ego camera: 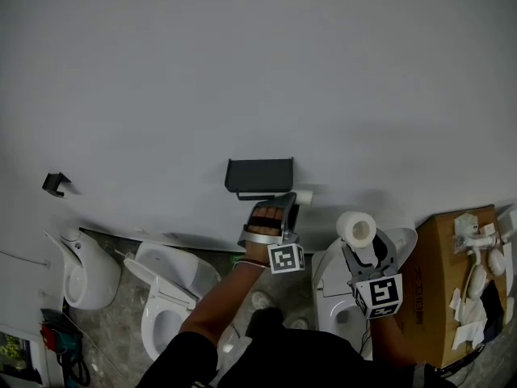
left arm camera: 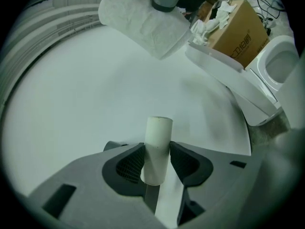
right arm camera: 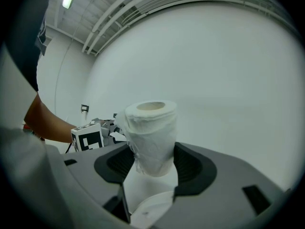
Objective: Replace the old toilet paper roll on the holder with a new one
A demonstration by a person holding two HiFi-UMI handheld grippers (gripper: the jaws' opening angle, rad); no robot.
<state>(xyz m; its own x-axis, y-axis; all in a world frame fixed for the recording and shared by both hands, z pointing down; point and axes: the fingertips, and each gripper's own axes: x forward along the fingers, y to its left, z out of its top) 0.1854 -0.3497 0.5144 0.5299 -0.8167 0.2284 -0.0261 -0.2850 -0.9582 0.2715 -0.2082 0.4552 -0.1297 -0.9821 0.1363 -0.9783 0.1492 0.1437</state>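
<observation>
Empty core (left arm camera: 157, 142) beside holder (ego camera: 259, 175); full roll (right arm camera: 151, 137) nearby

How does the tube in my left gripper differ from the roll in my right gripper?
The cardboard tube in the left gripper is bare, thin and smooth. The toilet paper roll in the right gripper is thicker, wound with paper and ragged-edged. Both are clamped between jaws.

Before you, along the white wall (ego camera: 242, 71), a white toilet (ego camera: 166, 301) stands at lower left; a cardboard box (ego camera: 440, 281) of white parts sits far right.
</observation>
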